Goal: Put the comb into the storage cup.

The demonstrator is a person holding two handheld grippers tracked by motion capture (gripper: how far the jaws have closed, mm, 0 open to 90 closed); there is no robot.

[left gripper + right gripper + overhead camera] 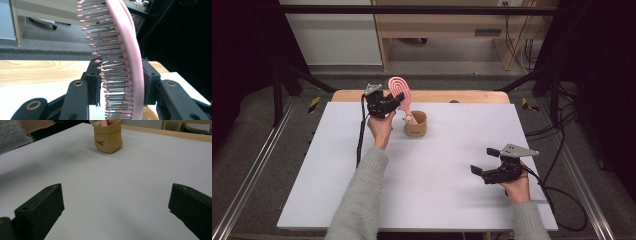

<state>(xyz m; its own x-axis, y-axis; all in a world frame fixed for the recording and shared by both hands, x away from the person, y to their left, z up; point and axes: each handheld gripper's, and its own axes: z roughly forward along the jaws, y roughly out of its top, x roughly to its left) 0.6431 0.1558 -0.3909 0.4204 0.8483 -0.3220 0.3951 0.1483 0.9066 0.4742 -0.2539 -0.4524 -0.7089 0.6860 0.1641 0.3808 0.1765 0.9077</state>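
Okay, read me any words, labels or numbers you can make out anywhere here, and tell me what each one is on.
Small dark print on the side of the tan pouch: too blurred to read; it looks like one short word.
Pink hairbrush, clamped in the left gripper: no text visible.
Right gripper, open over the white table: no text visible.
Nothing else legible.

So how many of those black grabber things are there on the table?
2. The left hand-held gripper is up at the far side, shut on the pink hairbrush beside the tan cup. The right hand-held gripper is open, low over the white table, nearer the person.
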